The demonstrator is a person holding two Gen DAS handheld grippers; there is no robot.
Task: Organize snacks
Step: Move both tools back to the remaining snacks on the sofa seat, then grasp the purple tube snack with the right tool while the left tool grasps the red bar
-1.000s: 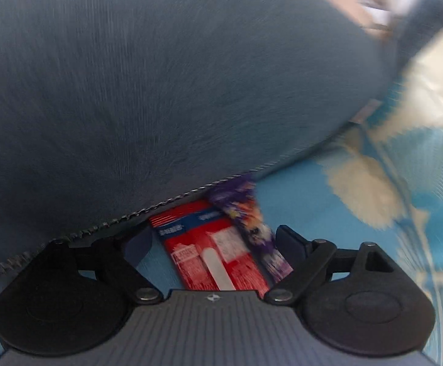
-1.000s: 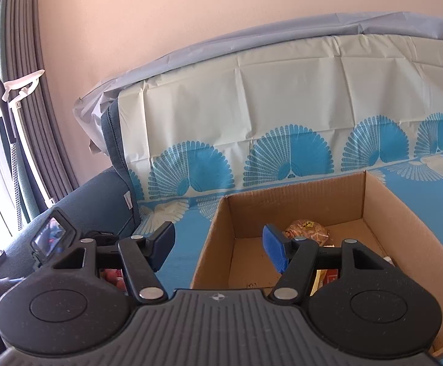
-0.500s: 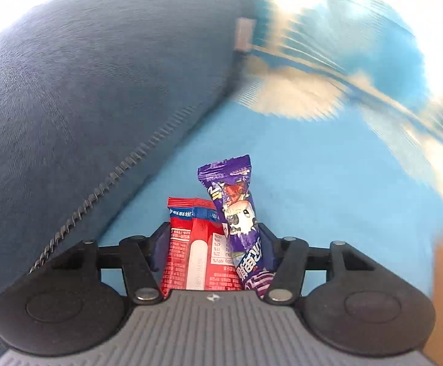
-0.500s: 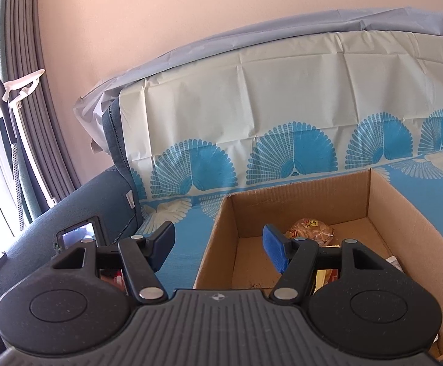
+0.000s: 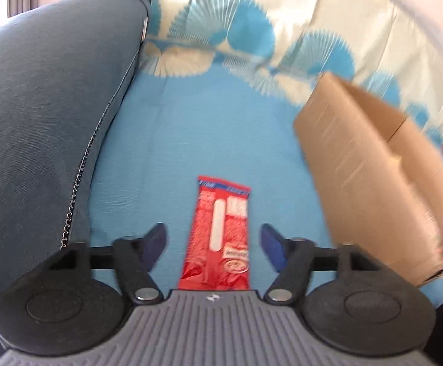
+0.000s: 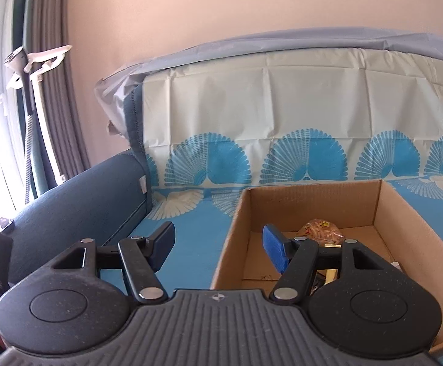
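Red snack packet lies between the open left claw's fingers, untouched.

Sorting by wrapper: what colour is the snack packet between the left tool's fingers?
Red, with a blue top edge: snack packet, clearest in the left wrist view.

The blue cover lies bare between the big dark cushion and the cardboard box. The red snack pack blocks the middle.
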